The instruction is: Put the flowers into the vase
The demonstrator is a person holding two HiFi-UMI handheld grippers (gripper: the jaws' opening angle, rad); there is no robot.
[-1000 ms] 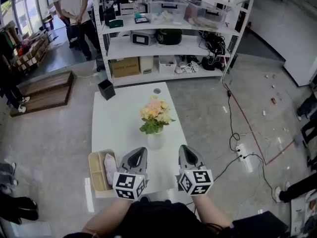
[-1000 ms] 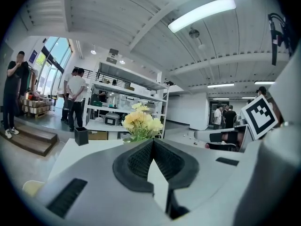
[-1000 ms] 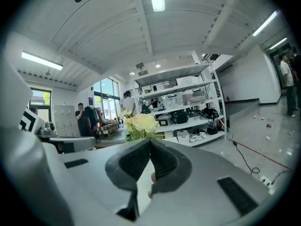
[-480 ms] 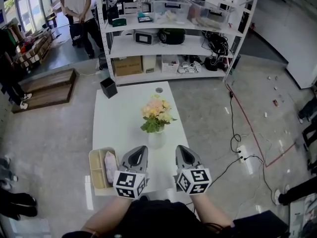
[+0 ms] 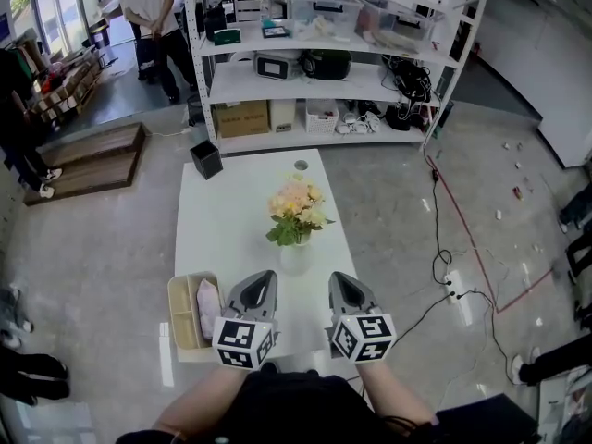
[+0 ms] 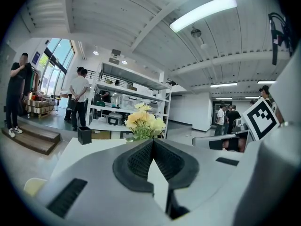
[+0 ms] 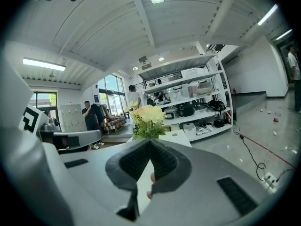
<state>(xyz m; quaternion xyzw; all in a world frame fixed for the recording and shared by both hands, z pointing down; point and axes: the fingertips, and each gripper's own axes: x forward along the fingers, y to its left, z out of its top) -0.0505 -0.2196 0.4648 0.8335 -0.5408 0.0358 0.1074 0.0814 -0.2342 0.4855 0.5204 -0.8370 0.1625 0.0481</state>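
Flowers are sitting upright in the vase, yellow and pale pink heads over green leaves, stems already inside. Vase is standing on the white table, around the middle.

Left gripper is hovering near the vase on its left side, tips pointing toward it, not touching. In the left gripper view the jaws are meeting at the tips with nothing between them, and the flowers are showing straight ahead.

Right gripper is hovering alongside, on the vase's right, also apart from it. In the right gripper view the jaws are pressed together, gripping nothing, with the flowers ahead.

Beige tray holding a pink item is lying at the table's near left edge, just beside the left gripper. Black box is standing at the far left corner, with the shelf rack standing beyond.
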